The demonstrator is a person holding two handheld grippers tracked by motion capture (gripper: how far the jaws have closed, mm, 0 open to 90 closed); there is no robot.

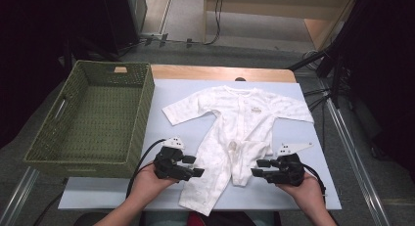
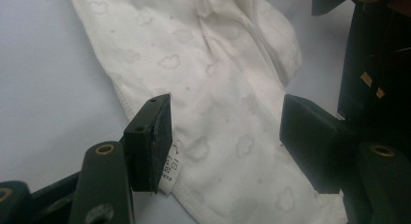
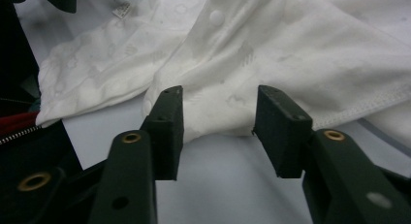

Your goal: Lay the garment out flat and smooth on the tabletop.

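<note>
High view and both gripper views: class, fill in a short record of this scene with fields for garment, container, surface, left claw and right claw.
Garment: white long-sleeved baby romper with faint cloud print, spread flat, one leg folded up
Container: green woven rectangular basket, left of the romper
Surface: pale blue table cover
Left claw: open, jaws either side of the longer leg
Right claw: open, jaws at the hem of the folded leg, not pressing

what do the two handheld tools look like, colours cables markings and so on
Both are black. The left tool and right tool each carry a pale grey three-cornered plate on top and trail a black cable. Close up, each has two blocky dark pads on arms with brass-ringed holes. The forearms show no sleeves.
</note>
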